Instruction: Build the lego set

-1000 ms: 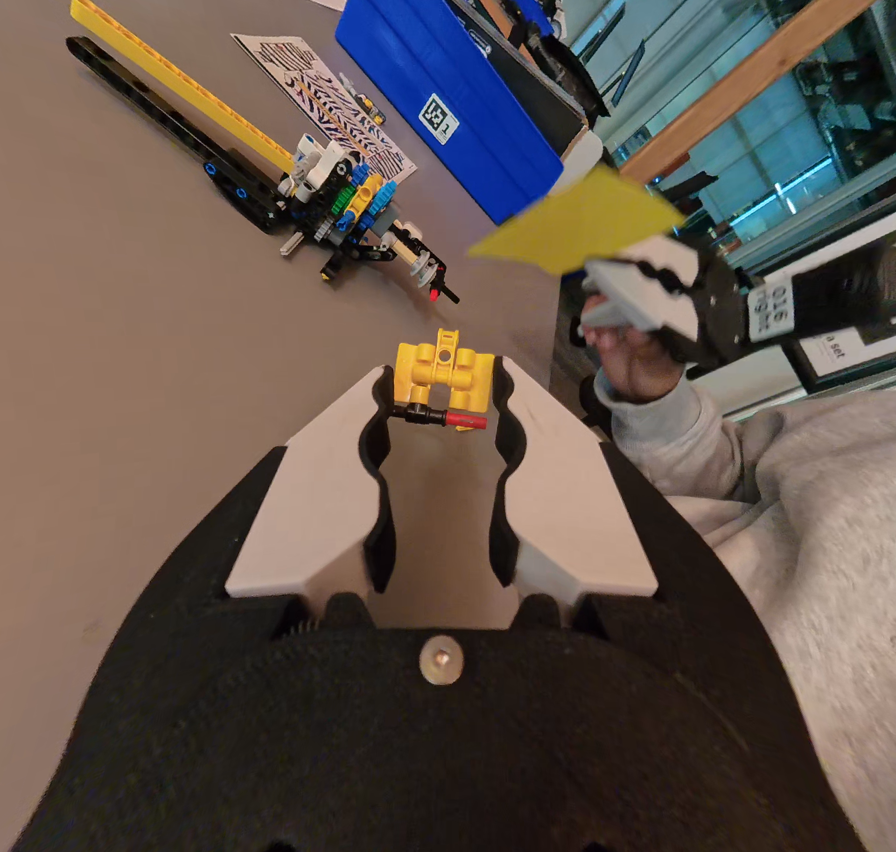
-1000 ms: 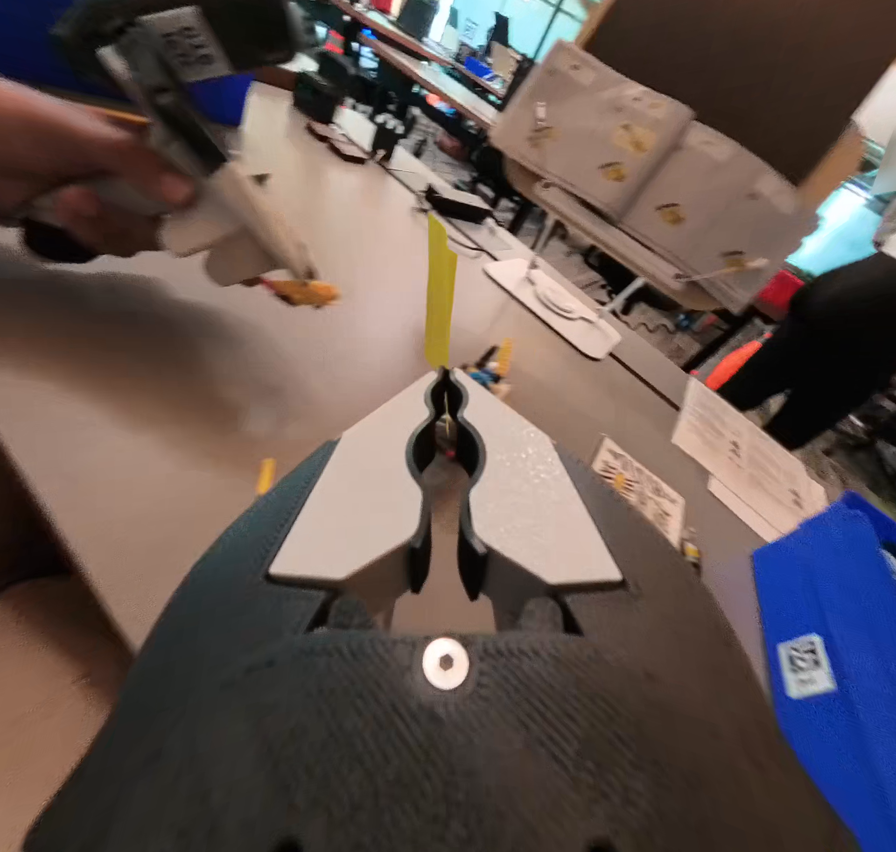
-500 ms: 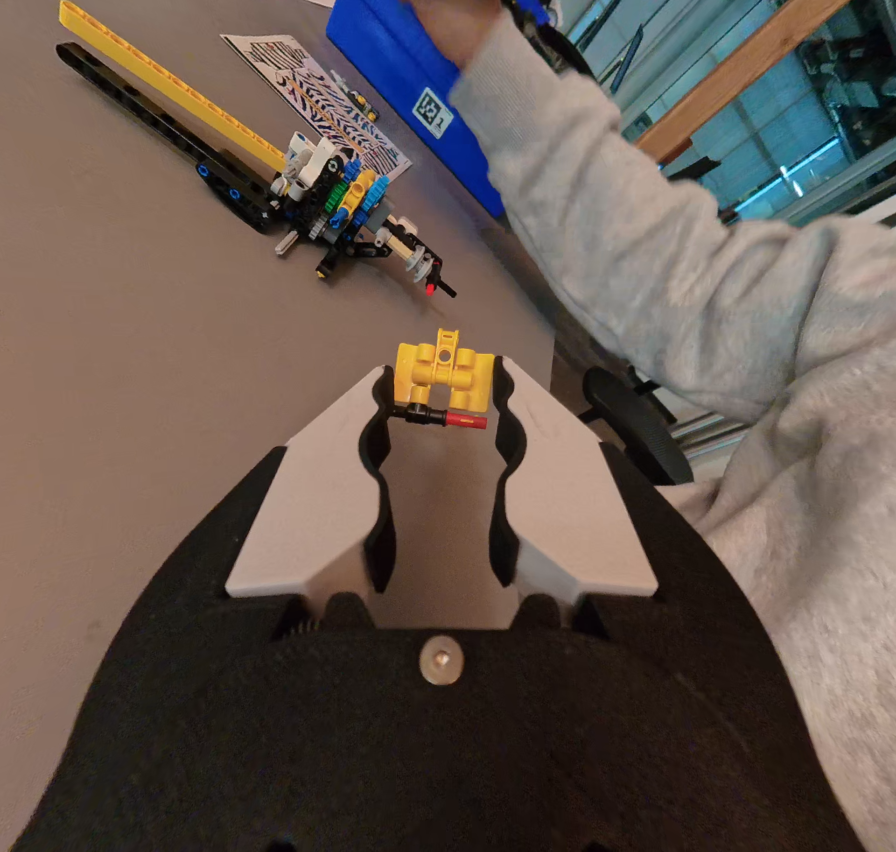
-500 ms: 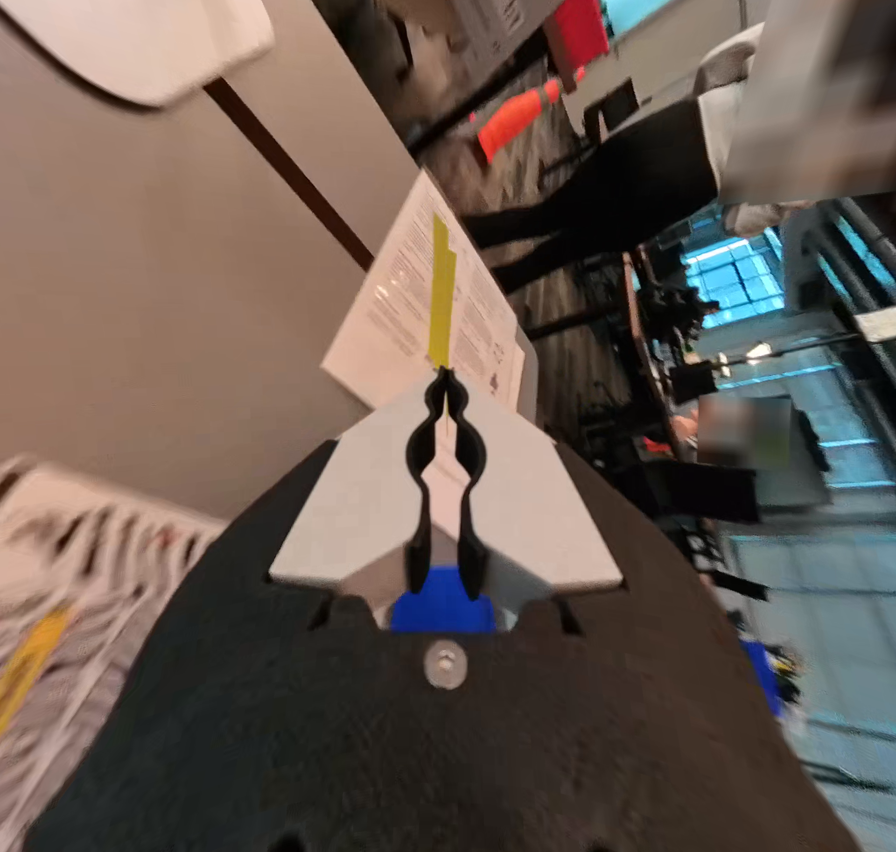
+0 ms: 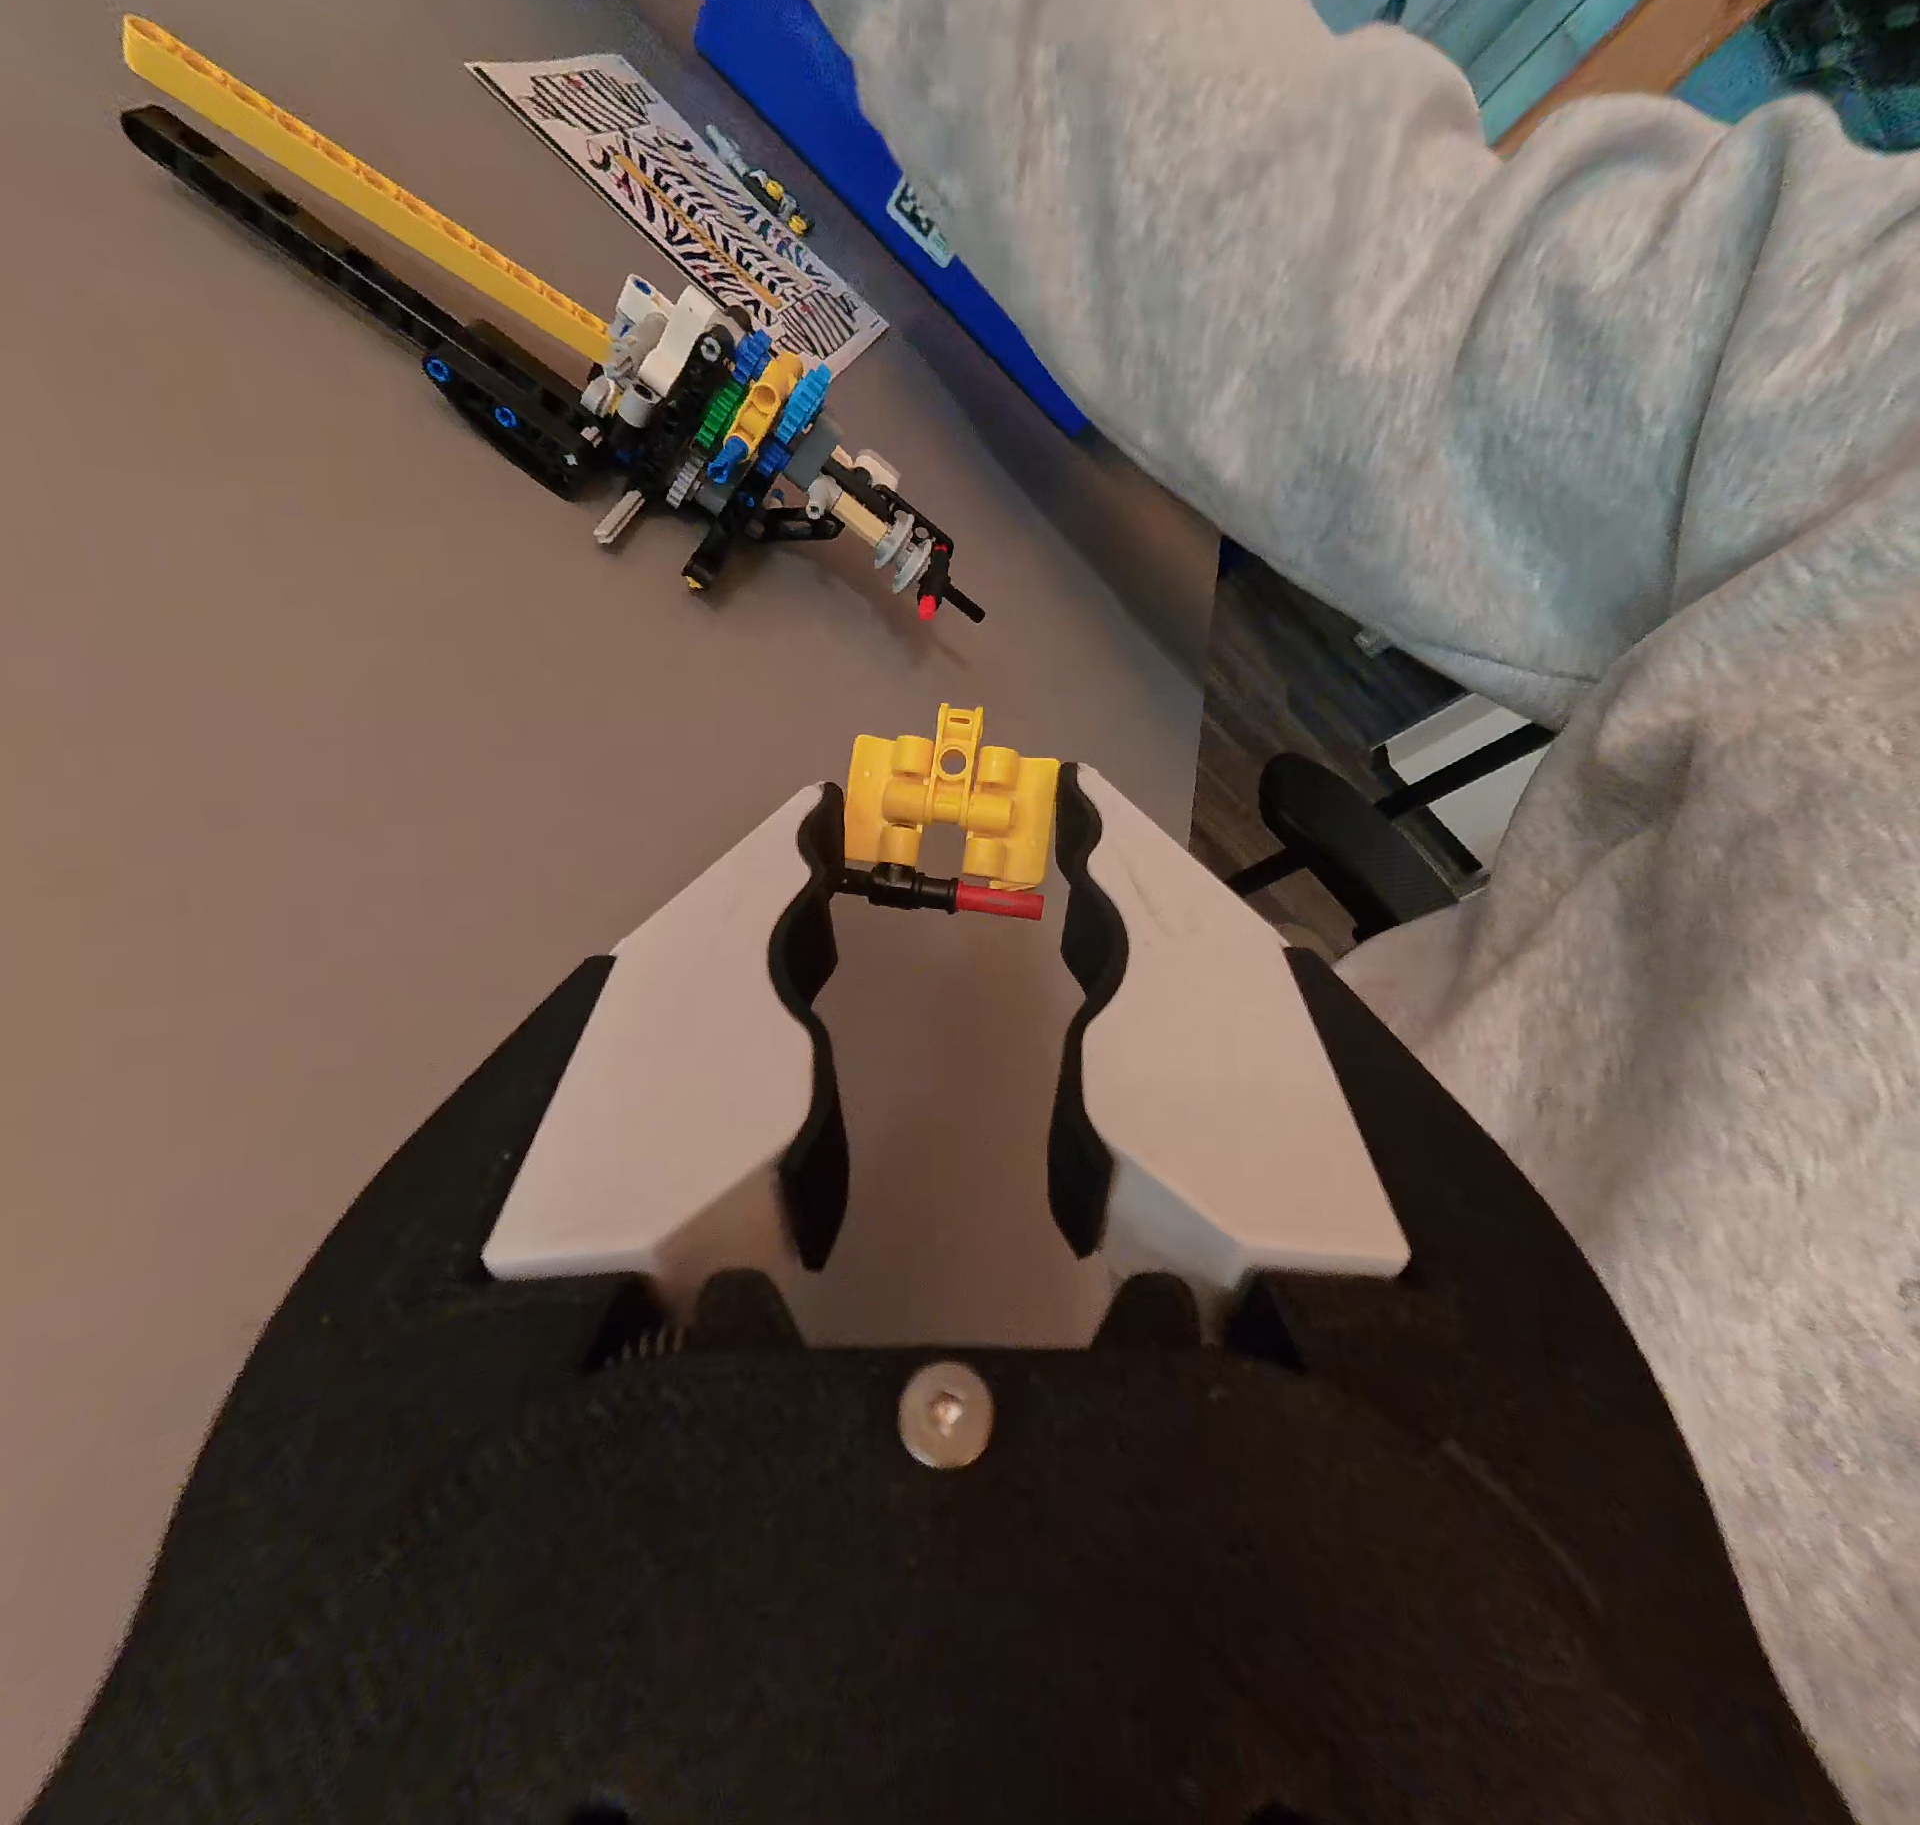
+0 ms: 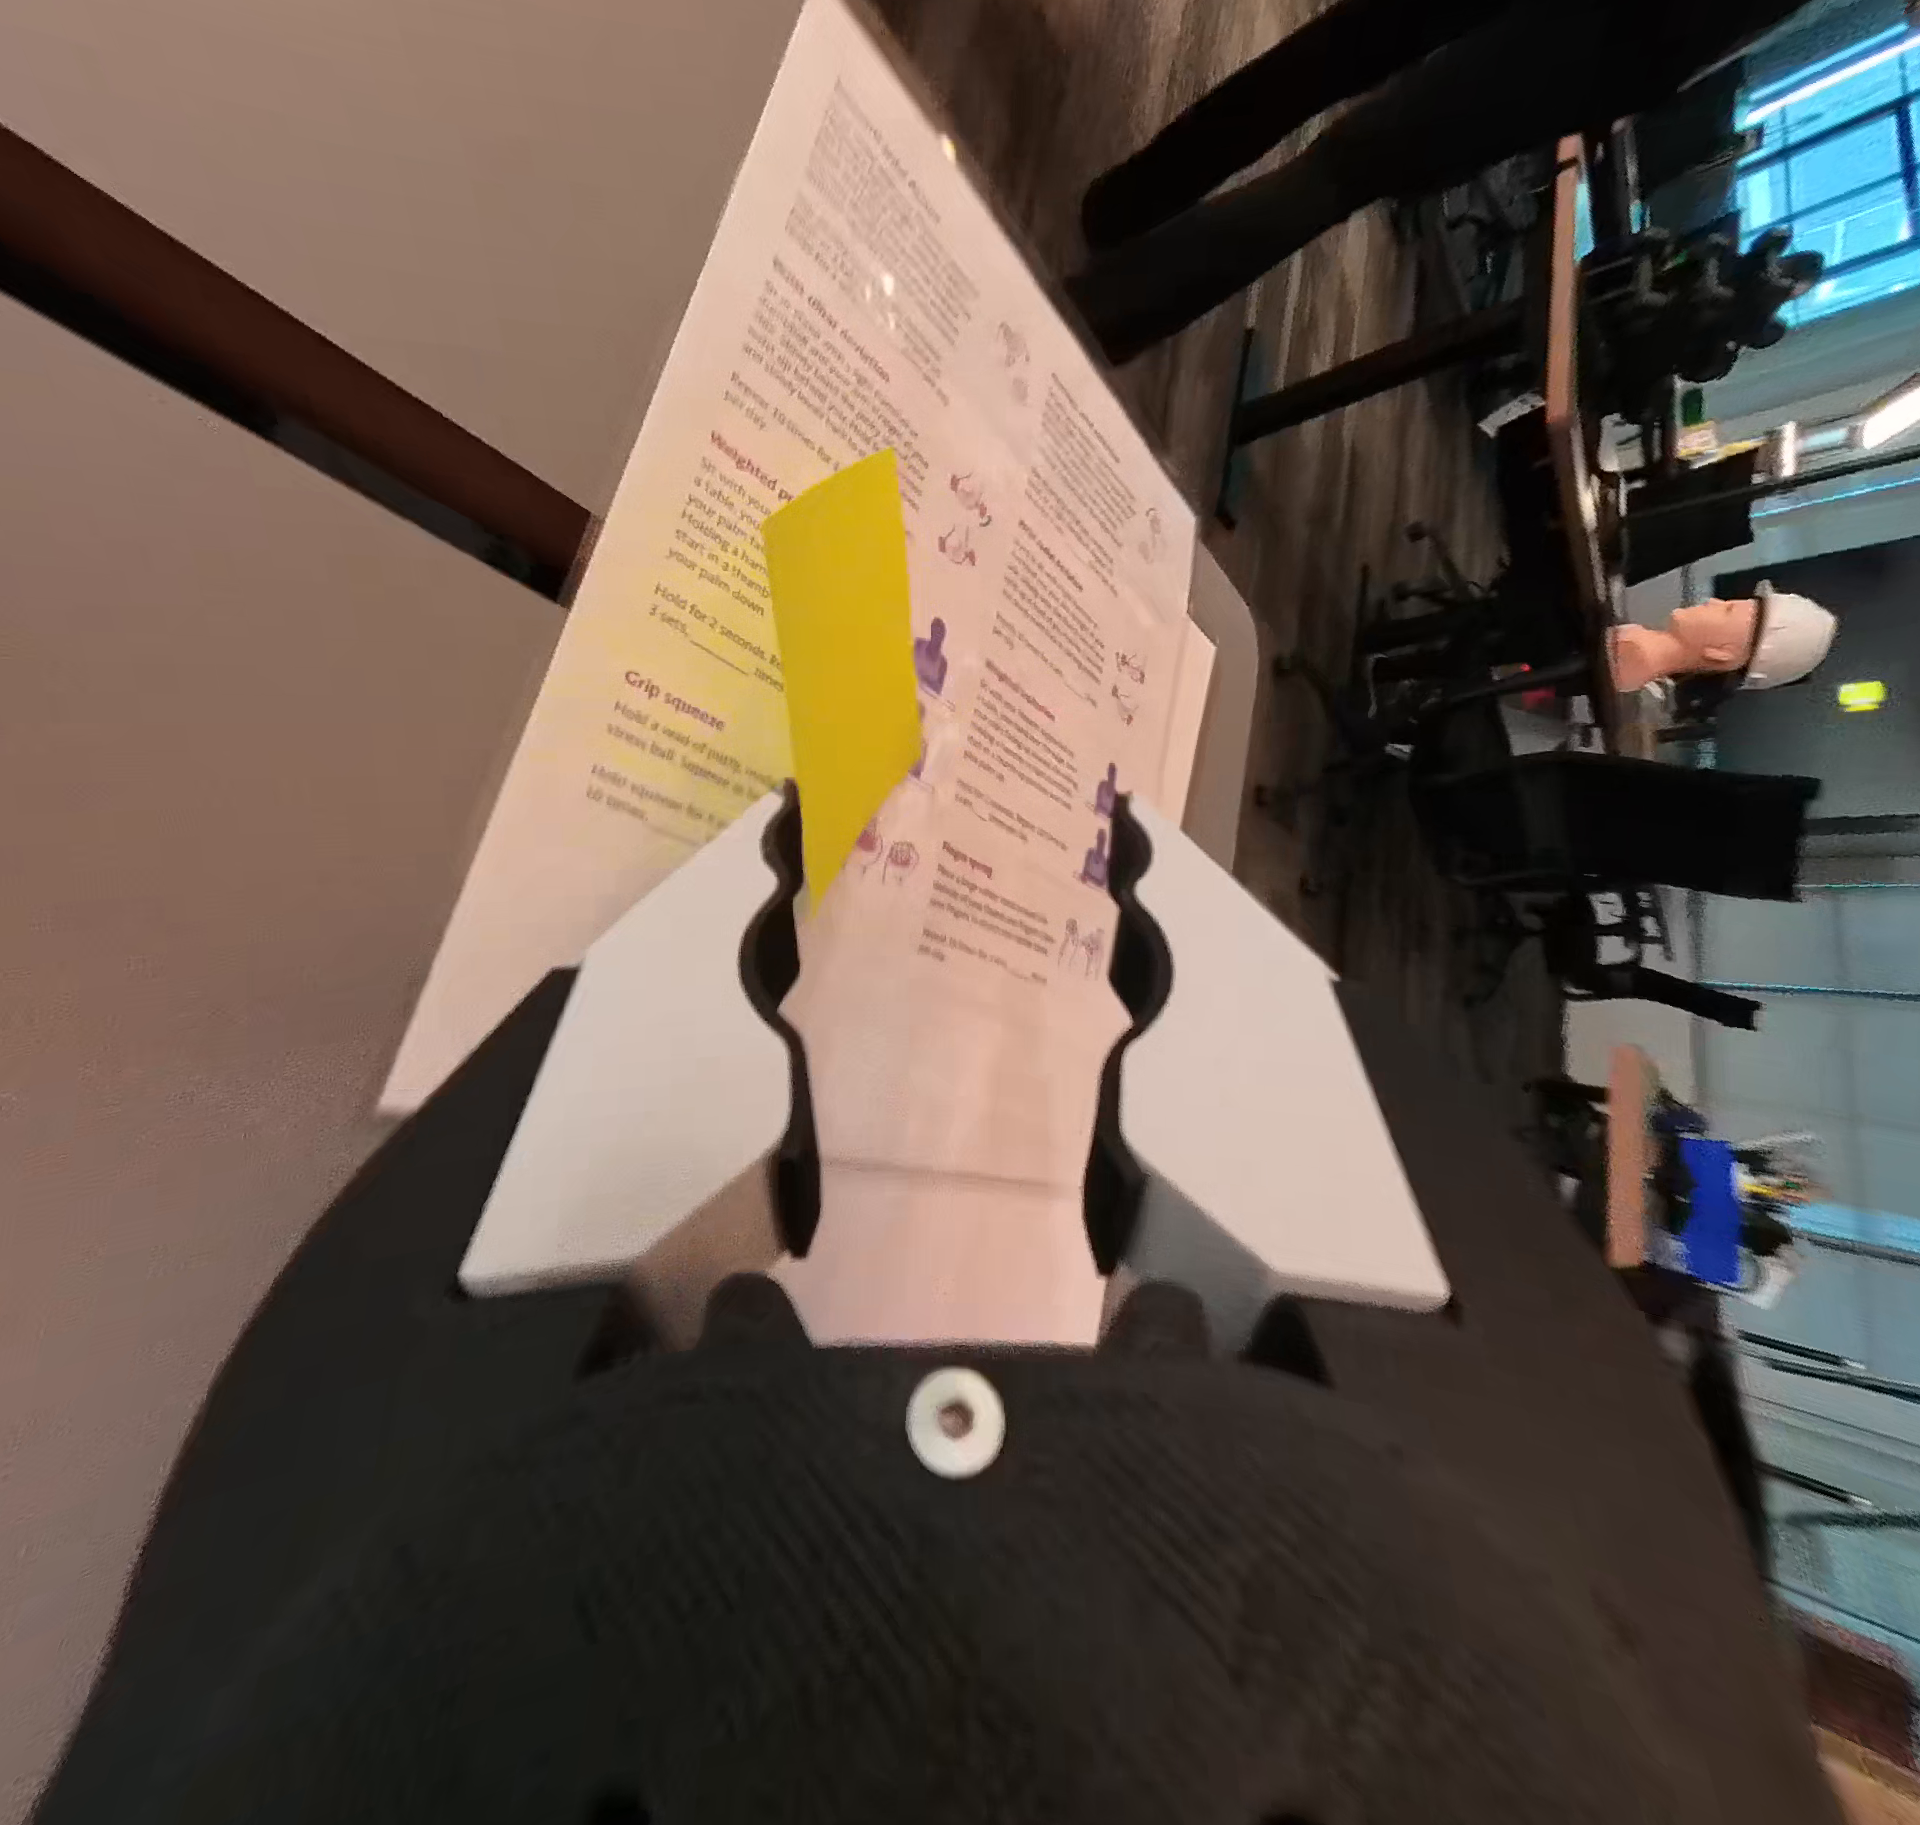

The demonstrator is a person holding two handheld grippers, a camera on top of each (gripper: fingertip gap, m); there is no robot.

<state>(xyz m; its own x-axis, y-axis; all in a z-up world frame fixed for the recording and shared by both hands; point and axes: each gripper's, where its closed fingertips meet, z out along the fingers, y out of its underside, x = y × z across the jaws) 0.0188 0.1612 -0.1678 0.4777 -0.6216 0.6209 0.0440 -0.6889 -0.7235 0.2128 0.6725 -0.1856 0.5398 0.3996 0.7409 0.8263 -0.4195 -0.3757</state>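
Grey counter (image 5: 312, 840) fills the left wrist view, with glazed office background at the upper right and a grey sleeve (image 5: 1351, 321) crossing the top right. Left gripper (image 5: 951, 830) fingers sit narrow, clamped on a small yellow lego sub-assembly (image 5: 951, 804) with a black-and-red pin (image 5: 951, 892) sticking out below it, at frame centre. Partly built lego model (image 5: 717, 425), with gears and long yellow and black beams, lies upper left on the counter, well apart from the held piece; a sticker sheet (image 5: 686, 206) and a blue bin (image 5: 831, 134) sit beyond it. Right wrist view: tilted and blurred, with a printed paper sheet (image 6: 1039, 425) on the counter behind. Right gripper (image 6: 951, 819) fingers are spread wide; a flat yellow piece (image 6: 847, 653) sits by the left fingertip, and whether it is touching or loose I cannot tell. Progress judgement: early to middle, core built, sub-assembly not yet joined, stickers and most of the body left.
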